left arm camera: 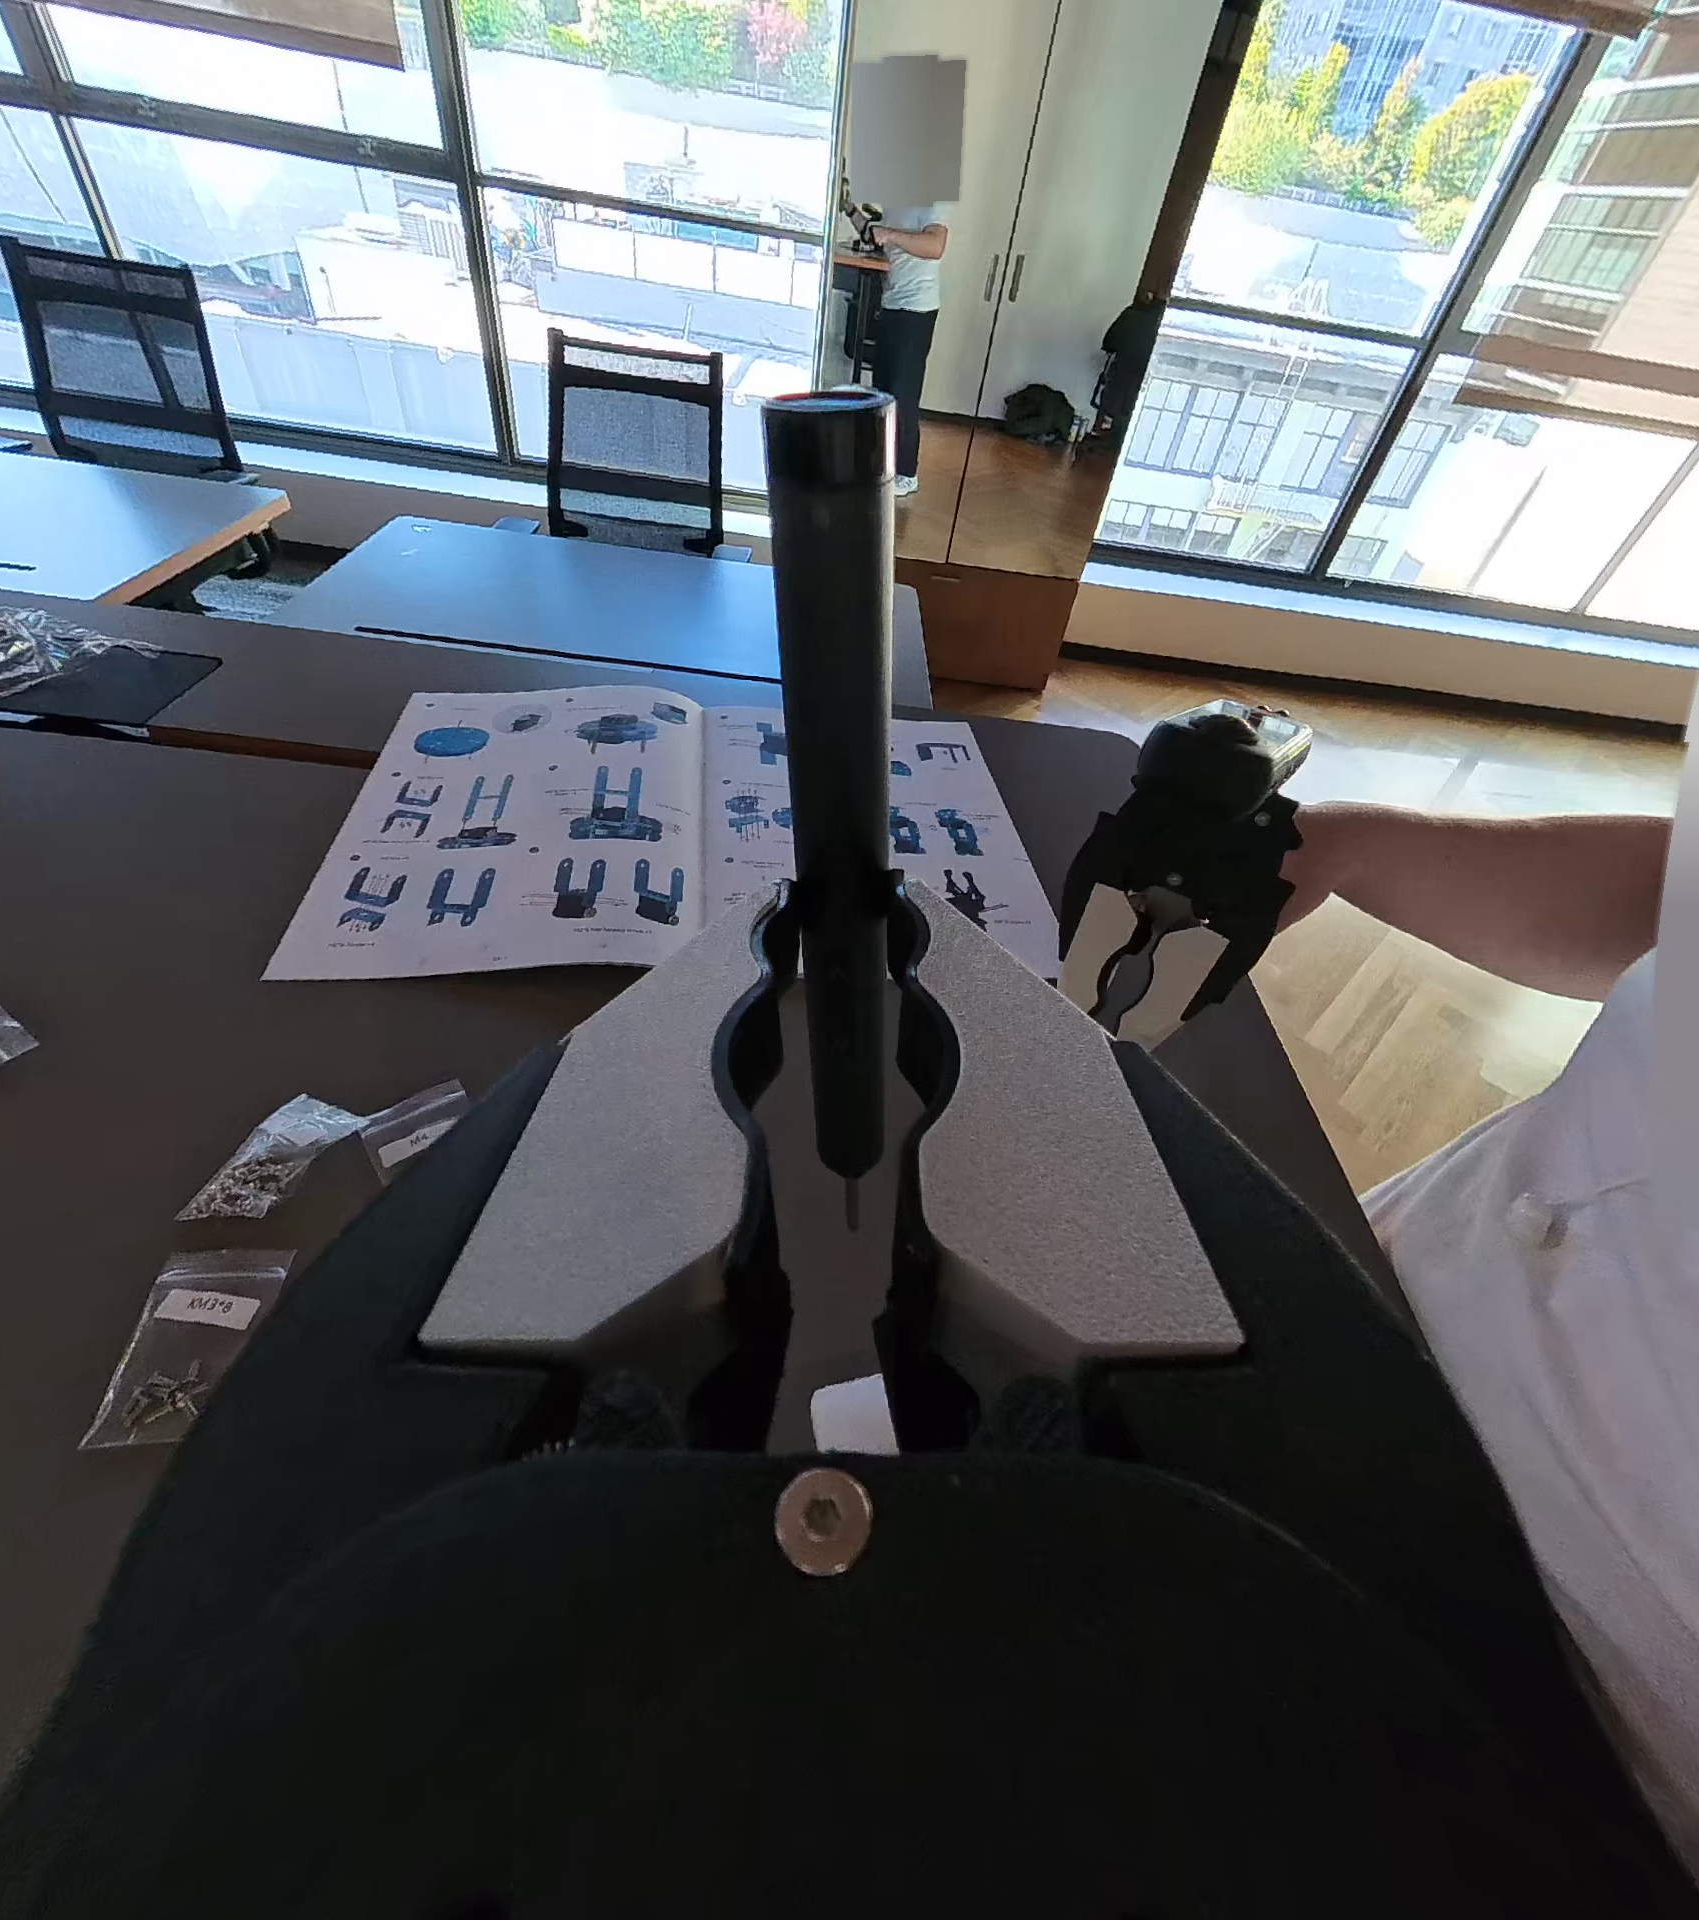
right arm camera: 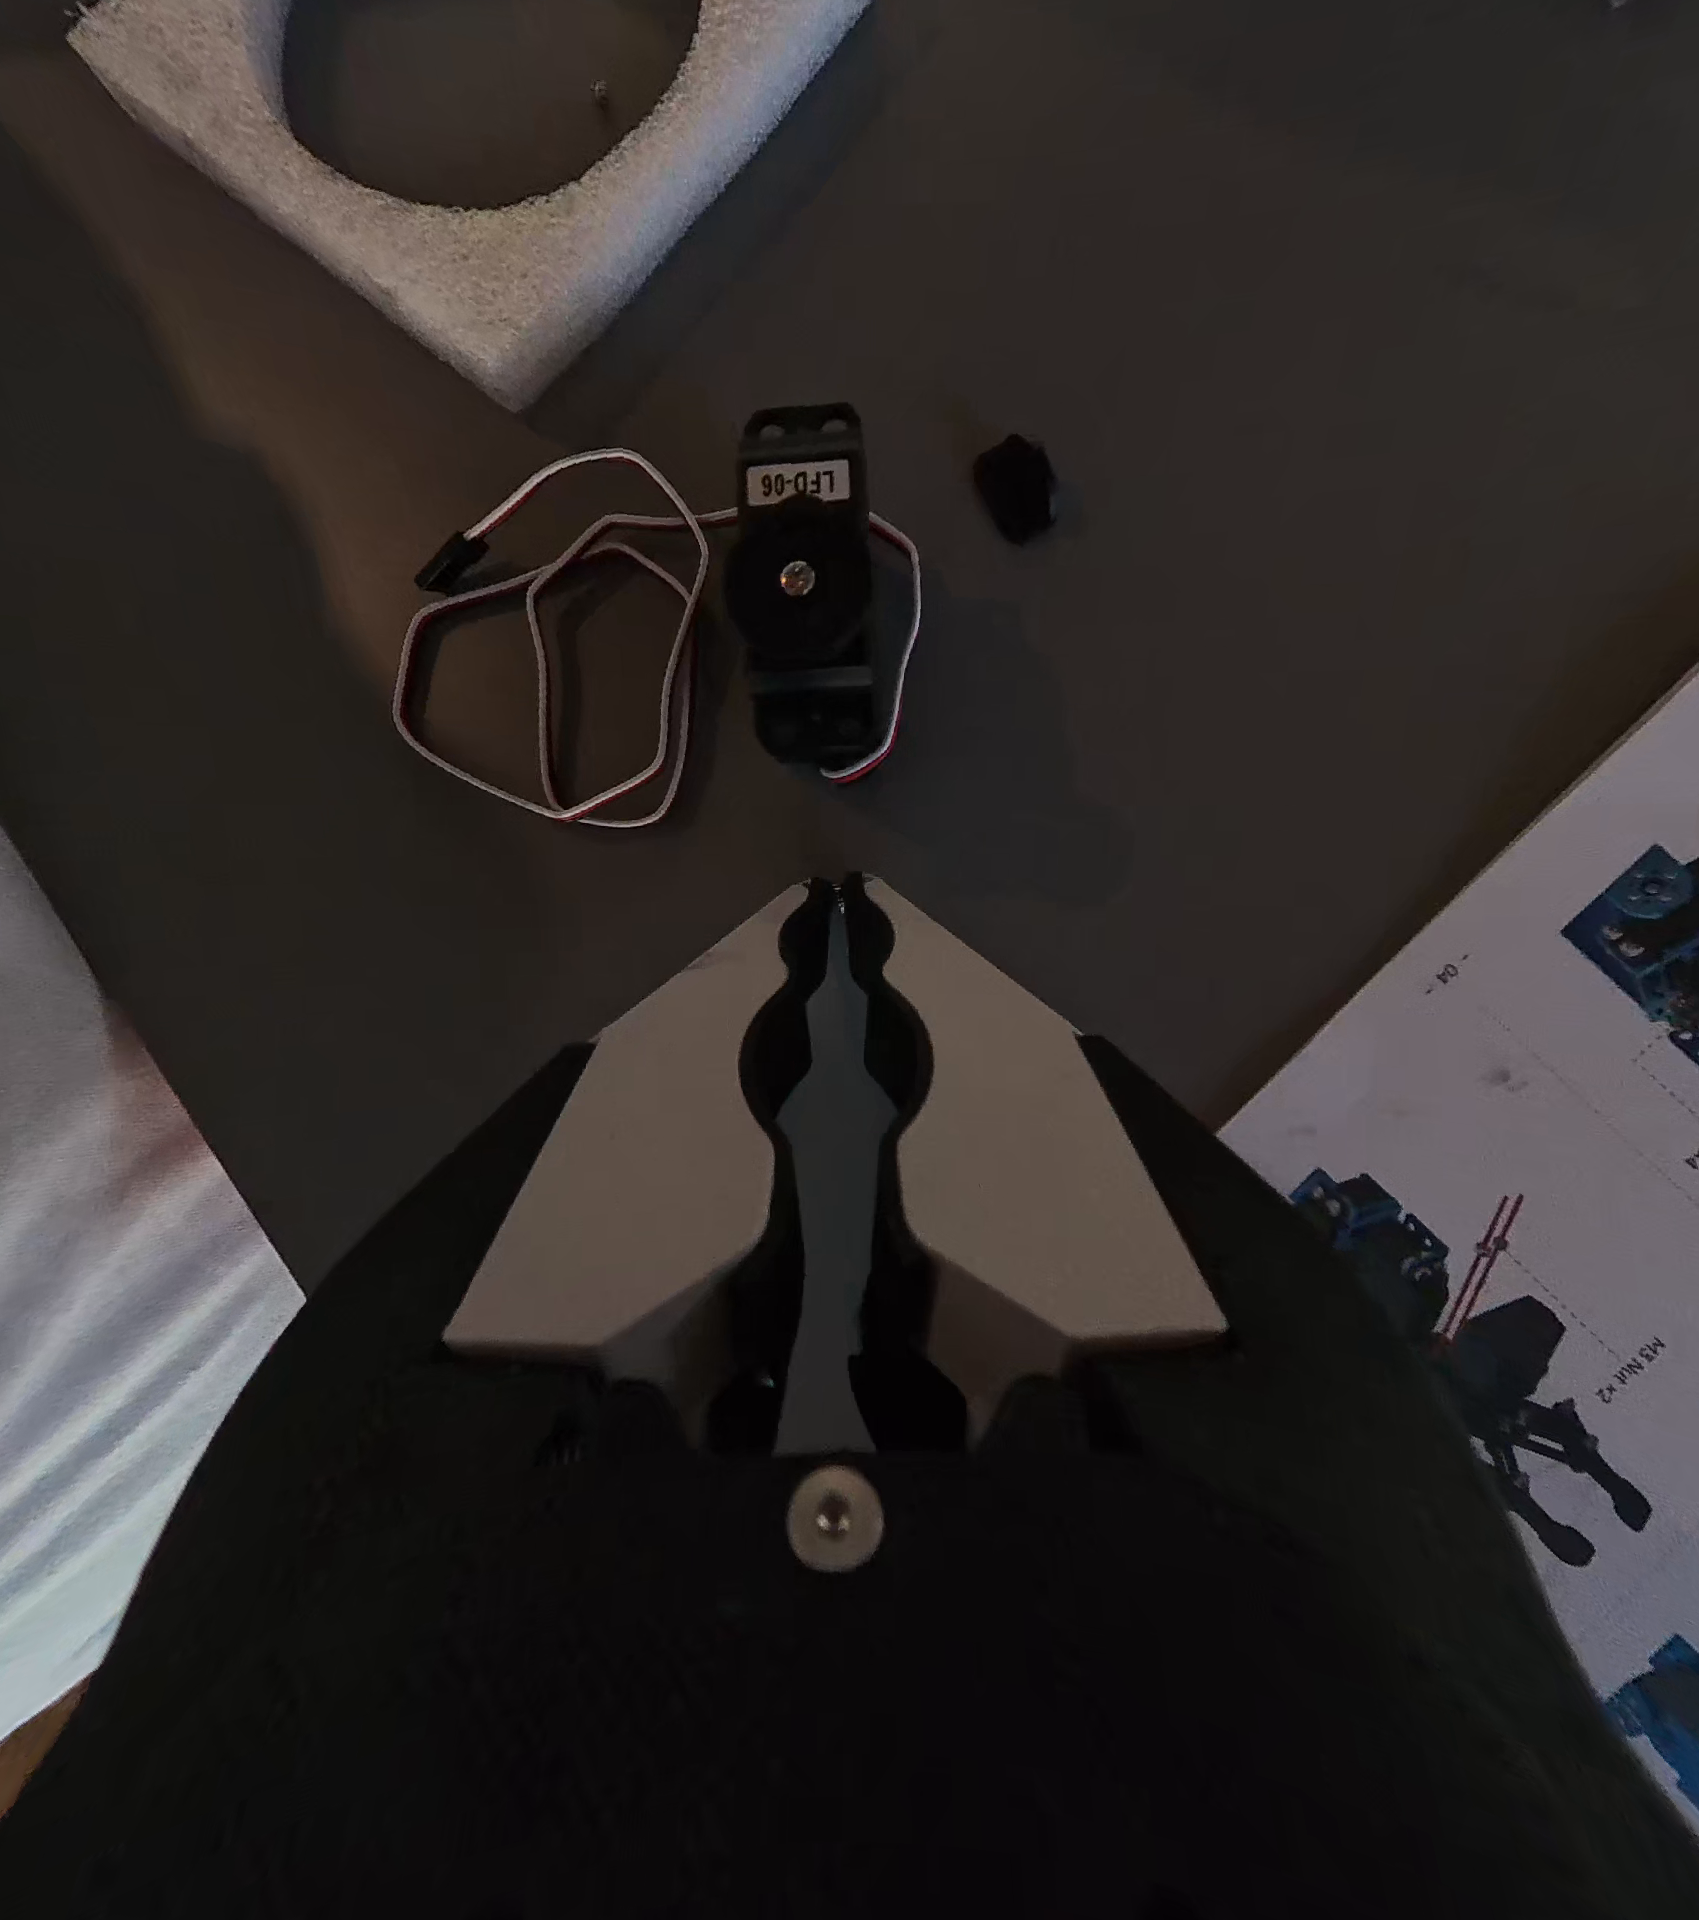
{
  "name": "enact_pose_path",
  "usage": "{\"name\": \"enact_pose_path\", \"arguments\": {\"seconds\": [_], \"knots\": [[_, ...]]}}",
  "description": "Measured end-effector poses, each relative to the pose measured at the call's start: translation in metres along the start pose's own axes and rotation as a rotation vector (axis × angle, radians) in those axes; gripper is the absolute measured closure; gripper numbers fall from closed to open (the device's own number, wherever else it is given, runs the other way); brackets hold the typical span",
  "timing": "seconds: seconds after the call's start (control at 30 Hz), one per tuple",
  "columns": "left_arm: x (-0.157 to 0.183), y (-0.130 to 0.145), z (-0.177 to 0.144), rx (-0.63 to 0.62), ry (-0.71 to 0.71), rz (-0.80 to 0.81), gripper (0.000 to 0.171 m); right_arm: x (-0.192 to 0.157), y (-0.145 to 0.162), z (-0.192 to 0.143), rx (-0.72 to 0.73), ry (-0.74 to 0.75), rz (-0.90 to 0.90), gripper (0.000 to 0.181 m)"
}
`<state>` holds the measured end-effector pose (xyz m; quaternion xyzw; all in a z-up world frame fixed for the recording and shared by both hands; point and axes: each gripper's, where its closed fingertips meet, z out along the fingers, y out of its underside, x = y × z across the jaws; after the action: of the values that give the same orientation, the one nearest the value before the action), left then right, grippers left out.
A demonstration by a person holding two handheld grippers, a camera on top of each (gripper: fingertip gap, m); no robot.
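Above the open white instruction booklet with blue drawings (left arm camera: 533, 831), the left gripper (left arm camera: 840, 894) is clenched on a black, slim, cylindrical screwdriver (left arm camera: 829, 675). The fingers clamp its lower part. The handle rises upright in front of the booklet, and the thin metal bit points back toward the camera, so the bit touches nothing.

Just off the right edge of the booklet, the right gripper (left arm camera: 1151, 977) hangs over the dark table (left arm camera: 97, 935). In its own view, the right gripper's (right arm camera: 837, 888) fingertips are pressed almost together. Something tiny seems to sit between them, but it is too small to tell what.

Beside the booklet (right arm camera: 1551, 1195), on the bare table, lies a black box-shaped servo motor with a round disc on top (right arm camera: 803, 592). A silver screw head shows in the middle of this disc. The gripper is near the servo but apart from it. The servo's white and red cable (right arm camera: 554, 665) lies in loose loops on the side away from the booklet. A small black plastic piece (right arm camera: 1016, 488) rests close to the servo, and farther from the booklet is a white foam block with a round hole (right arm camera: 471, 208).

Near the booklet's left side, small clear plastic bags of screws (left arm camera: 253, 1164) lie on the table.
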<state>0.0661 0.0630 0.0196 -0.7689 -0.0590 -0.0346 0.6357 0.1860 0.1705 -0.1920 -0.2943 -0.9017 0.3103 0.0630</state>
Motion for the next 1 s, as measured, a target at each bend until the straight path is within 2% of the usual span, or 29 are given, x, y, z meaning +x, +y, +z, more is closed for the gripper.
{"name": "enact_pose_path", "arguments": {"seconds": [0.13,0.2,0.3,0.37,0.43,0.5,0.6,0.67,0.9,1.0], "knots": [[-0.002,0.002,-0.002,0.0,-0.003,-0.003,0.157,0.004,-0.001,-0.006,0.015,0.014,0.008,0.179],[-0.003,0.002,-0.003,0.001,-0.008,-0.003,0.157,0.004,-0.012,-0.018,0.063,0.016,0.015,0.179],[-0.005,0.002,-0.007,0.008,-0.018,-0.005,0.157,-0.004,-0.053,-0.042,0.141,0.034,-0.065,0.18],[-0.007,0.002,-0.01,0.014,-0.028,-0.006,0.157,-0.014,-0.088,-0.045,0.151,0.037,-0.161,0.179],[-0.008,0.002,-0.011,0.021,-0.032,-0.01,0.157,-0.028,-0.12,-0.029,0.125,-0.01,-0.221,0.179],[-0.008,0.003,-0.013,0.023,-0.037,-0.011,0.157,-0.051,-0.141,0.003,0.075,-0.109,-0.256,0.18],[-0.007,0.004,-0.015,0.018,-0.052,-0.001,0.157,-0.066,-0.14,0.052,-0.082,-0.138,-0.352,0.181],[-0.006,0.003,-0.017,0.024,-0.054,0.004,0.157,-0.075,-0.135,0.071,-0.16,-0.159,-0.379,0.181],[-0.006,0.0,-0.025,0.044,-0.057,0.018,0.157,-0.082,-0.123,0.097,-0.252,-0.217,-0.398,0.18],[-0.009,0.002,-0.027,0.048,-0.057,0.013,0.157,-0.079,-0.124,0.096,-0.237,-0.203,-0.393,0.171]]}}
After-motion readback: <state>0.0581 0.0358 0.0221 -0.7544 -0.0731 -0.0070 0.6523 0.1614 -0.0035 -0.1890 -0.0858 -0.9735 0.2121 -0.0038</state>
